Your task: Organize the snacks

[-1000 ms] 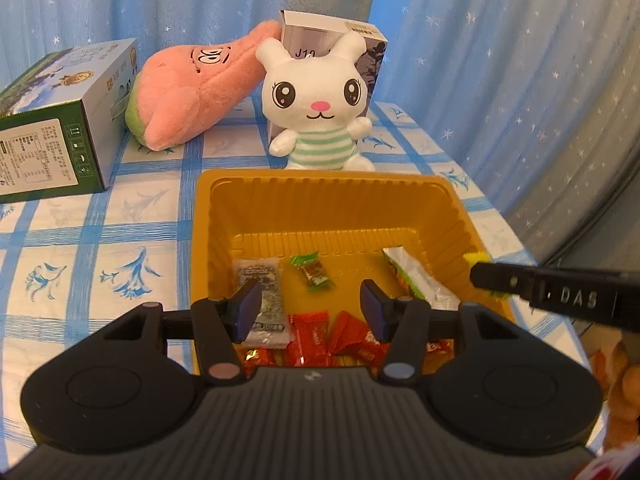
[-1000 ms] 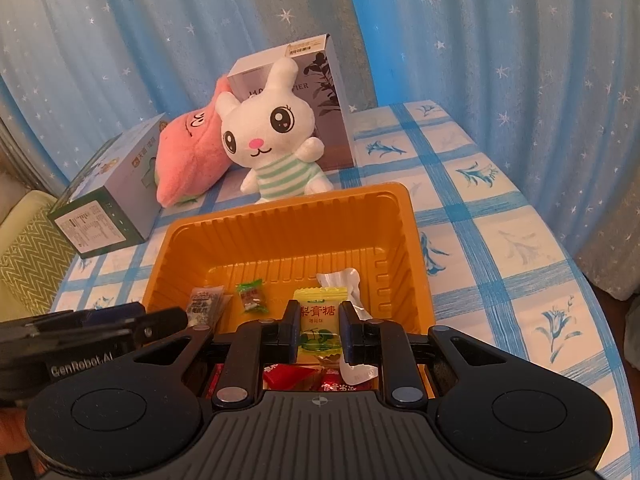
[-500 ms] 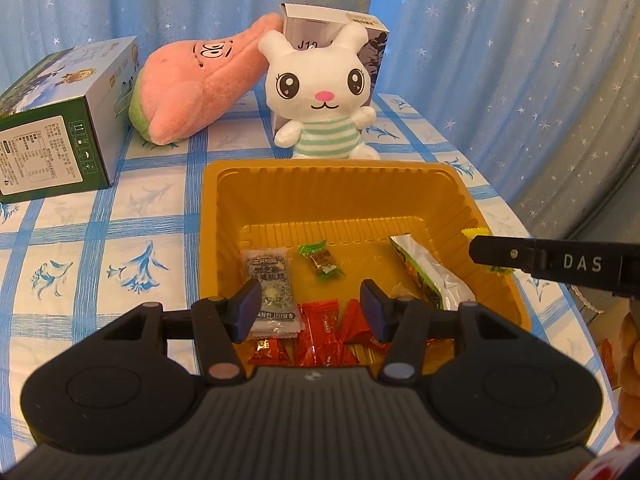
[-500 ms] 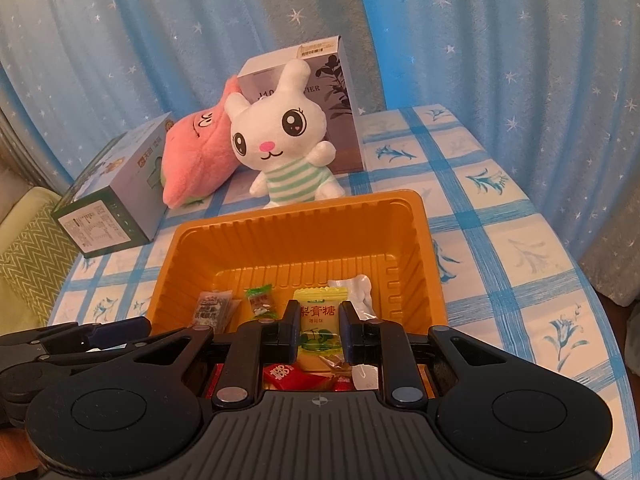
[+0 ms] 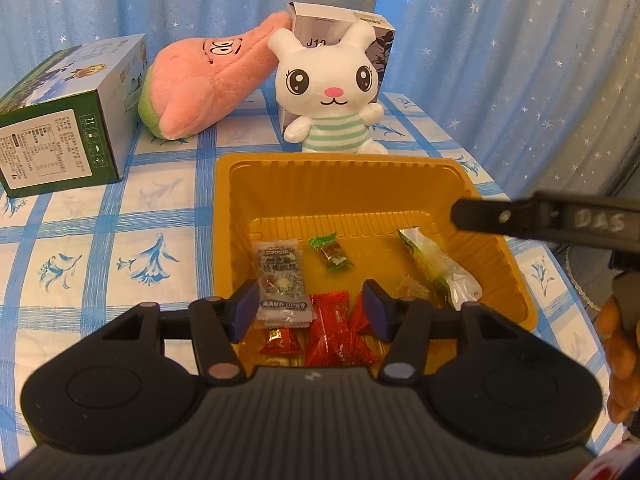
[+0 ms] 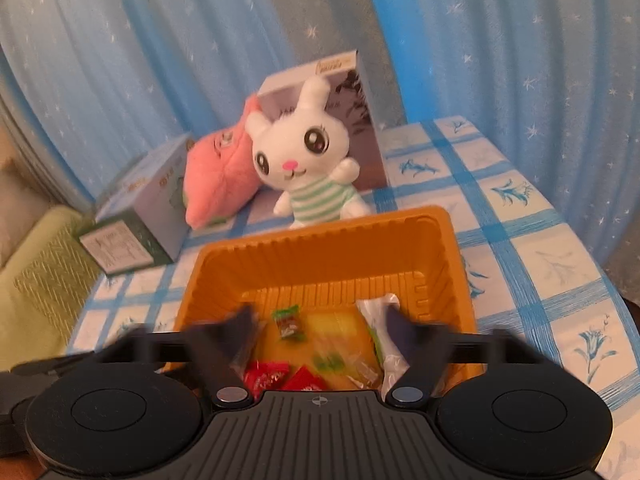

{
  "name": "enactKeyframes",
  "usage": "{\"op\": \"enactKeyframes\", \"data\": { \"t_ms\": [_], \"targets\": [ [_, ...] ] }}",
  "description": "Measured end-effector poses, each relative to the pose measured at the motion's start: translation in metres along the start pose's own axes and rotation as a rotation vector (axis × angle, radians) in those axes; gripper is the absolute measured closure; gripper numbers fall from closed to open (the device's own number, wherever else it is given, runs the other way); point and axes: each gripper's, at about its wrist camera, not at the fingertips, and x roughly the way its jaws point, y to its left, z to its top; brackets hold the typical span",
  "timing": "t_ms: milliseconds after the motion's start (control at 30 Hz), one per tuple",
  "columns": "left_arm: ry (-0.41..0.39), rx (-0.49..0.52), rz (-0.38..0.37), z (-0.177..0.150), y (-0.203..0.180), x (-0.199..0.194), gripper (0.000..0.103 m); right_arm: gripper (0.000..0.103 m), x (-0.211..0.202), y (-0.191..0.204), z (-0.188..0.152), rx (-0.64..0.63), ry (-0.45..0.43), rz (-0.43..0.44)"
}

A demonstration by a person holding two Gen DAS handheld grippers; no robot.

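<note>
Hovering over the orange tray (image 5: 224, 216), both tools had their jaws spread wide with nothing between them: the left gripper (image 5: 310, 312) hung above the near end of the tray, over the red candies (image 5: 336, 336) and the grey sachet (image 5: 280, 280), and the right gripper (image 6: 318, 330) stood open over the same tray, its fingers smeared by motion blur. The snacks all lay inside the tray: a small green candy (image 5: 331, 252) near the middle, a long green-and-white packet (image 5: 436, 276) by the right wall, and, in the right wrist view, a yellow packet (image 6: 332, 344) that looked blurred below the open jaws, perhaps falling or just landed. The likeliest trouble was a clash of tools, since the right gripper's finger reached across the tray close to the left one; a hasty descent could also pinch two overlapping red wrappers at once or nudge the light tray along the checked tablecloth (image 5: 100, 240). The plush rabbit (image 5: 332, 92) sat just beyond the far rim. Hard to make out were the near wall of the tray, hidden behind both gripper bodies, the yellow packet's print, and whether more snacks lay outside the tray.
</note>
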Motion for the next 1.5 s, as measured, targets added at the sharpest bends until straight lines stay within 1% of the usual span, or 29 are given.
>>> {"op": "enactKeyframes", "data": {
  "t_ms": [67, 200, 267, 467, 667, 833, 1067, 1200, 1267, 1400, 1500],
  "targets": [
    [-0.005, -0.003, 0.003, -0.003, 0.001, -0.003, 0.041, 0.027, -0.003, -0.004, -0.003, 0.013, 0.005, 0.000],
    [-0.013, -0.007, 0.009, -0.013, 0.001, -0.012, 0.034, 0.027, -0.011, -0.011, -0.012, 0.026, 0.016, -0.023],
    [-0.015, -0.007, 0.015, -0.018, -0.001, -0.018, 0.027, 0.027, -0.015, -0.015, -0.017, 0.037, 0.024, -0.036],
    [-0.027, -0.028, 0.041, -0.035, -0.005, -0.039, 0.013, 0.027, -0.035, -0.018, -0.036, 0.032, 0.052, -0.066],
    [-0.030, -0.032, 0.061, -0.052, -0.014, -0.068, 0.005, 0.027, -0.062, -0.016, -0.055, 0.023, 0.079, -0.091],
    [-0.034, -0.049, 0.050, -0.067, -0.021, -0.094, 0.000, 0.027, -0.089, -0.011, -0.069, 0.019, 0.087, -0.104],
    [-0.046, -0.066, 0.043, -0.091, -0.034, -0.132, 0.000, 0.027, -0.133, -0.003, -0.093, 0.026, 0.079, -0.099],
    [-0.052, -0.109, 0.025, -0.108, -0.039, -0.158, 0.000, 0.027, -0.160, 0.006, -0.105, -0.002, 0.057, -0.108],
    [-0.063, -0.116, 0.032, -0.116, -0.043, -0.171, 0.000, 0.027, -0.175, 0.012, -0.111, -0.019, 0.041, -0.110],
    [-0.080, -0.096, 0.062, -0.130, -0.053, -0.196, 0.000, 0.027, -0.202, 0.022, -0.123, -0.033, 0.018, -0.101],
    [-0.094, -0.101, 0.068, -0.141, -0.059, -0.213, 0.000, 0.027, -0.221, 0.032, -0.132, -0.060, 0.003, -0.099]
  ]
}}
